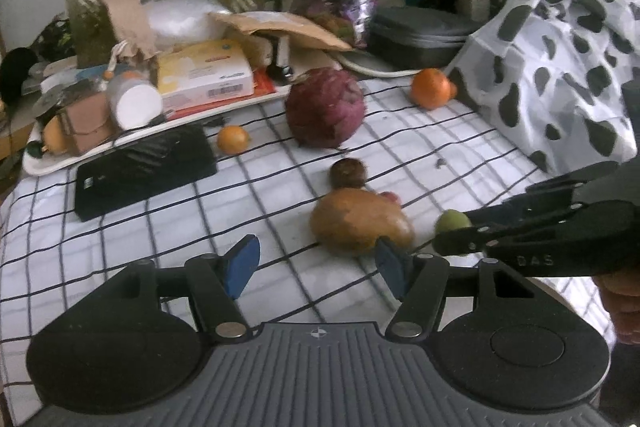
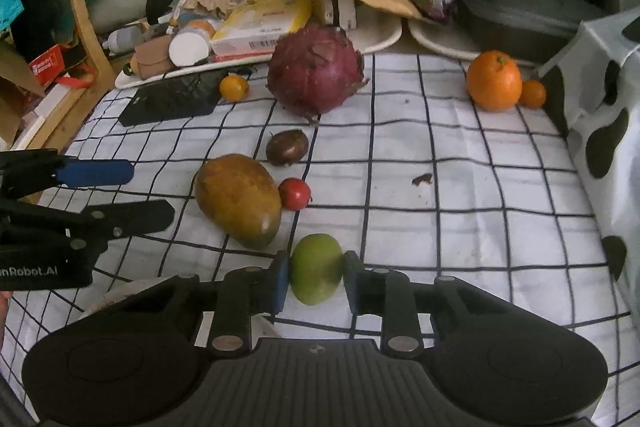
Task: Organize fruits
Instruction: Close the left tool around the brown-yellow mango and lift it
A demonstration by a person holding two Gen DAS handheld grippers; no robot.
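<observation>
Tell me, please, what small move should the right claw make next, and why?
Probably lift the green fruit slightly off the checked cloth. The right claw has its blue pads against both sides of the fruit, so the grip looks made. The mango lies close beside it, so a straight rise seems safest. The left claw is open and empty.

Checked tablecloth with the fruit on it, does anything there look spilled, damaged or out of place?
One small dark brown scrap lies alone on the checked tablecloth, right of the red fruit; it looks like a shed bit of peel or leaf. The fruits themselves look whole.
</observation>
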